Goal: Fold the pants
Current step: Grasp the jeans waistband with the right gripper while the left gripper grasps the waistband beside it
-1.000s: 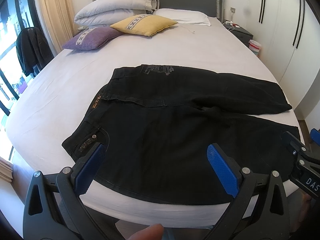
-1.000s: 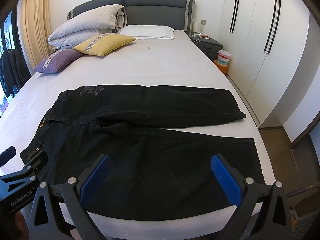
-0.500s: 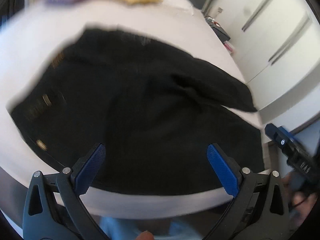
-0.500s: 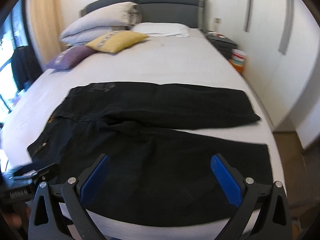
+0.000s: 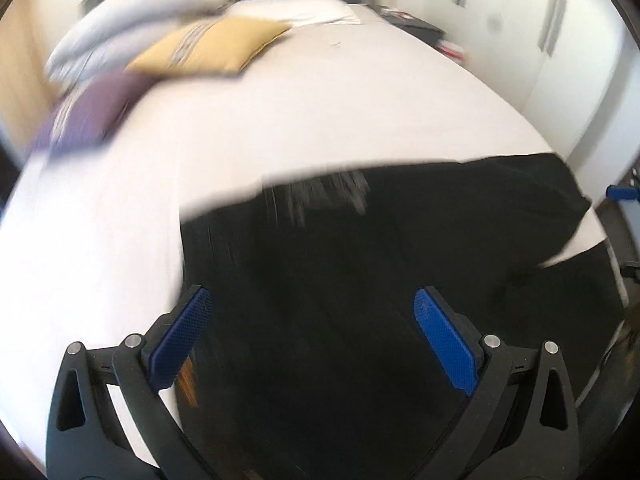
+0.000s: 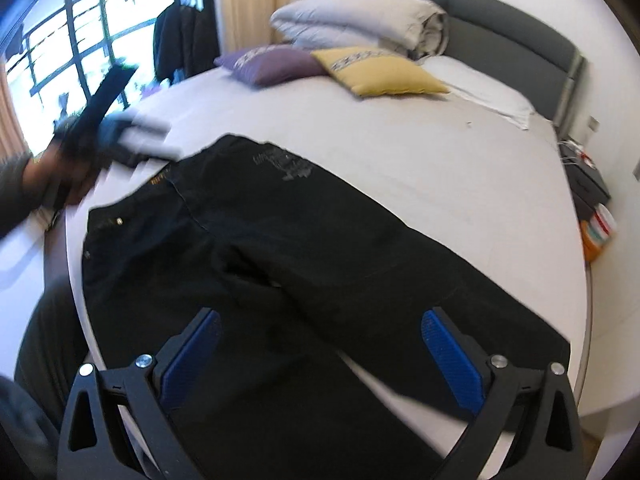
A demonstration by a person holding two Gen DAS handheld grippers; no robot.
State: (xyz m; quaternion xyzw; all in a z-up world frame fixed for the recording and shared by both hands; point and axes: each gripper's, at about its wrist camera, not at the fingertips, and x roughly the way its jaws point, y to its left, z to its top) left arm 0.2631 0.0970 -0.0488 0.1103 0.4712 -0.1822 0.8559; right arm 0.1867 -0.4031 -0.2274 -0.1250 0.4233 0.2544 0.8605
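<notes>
Black pants (image 6: 304, 248) lie flat on the white bed (image 6: 440, 152), waistband to the left, both legs spread toward the right. My right gripper (image 6: 320, 344) is open and empty above the near leg. My left gripper (image 5: 312, 328) is open and empty over the waist end of the pants (image 5: 360, 280); this view is blurred. In the right wrist view the left gripper (image 6: 100, 136) shows blurred, held in a hand just beyond the waistband's left edge.
Purple cushion (image 6: 272, 62), yellow cushion (image 6: 380, 70) and grey pillows (image 6: 360, 24) sit at the headboard. A nightstand (image 6: 588, 180) and an orange bin (image 6: 598, 236) stand right of the bed. A window (image 6: 60, 60) is at the left.
Both grippers swung quickly. The left one moved left toward the waistband end. The right view turned left, so the pants now run diagonally. Both stay open.
</notes>
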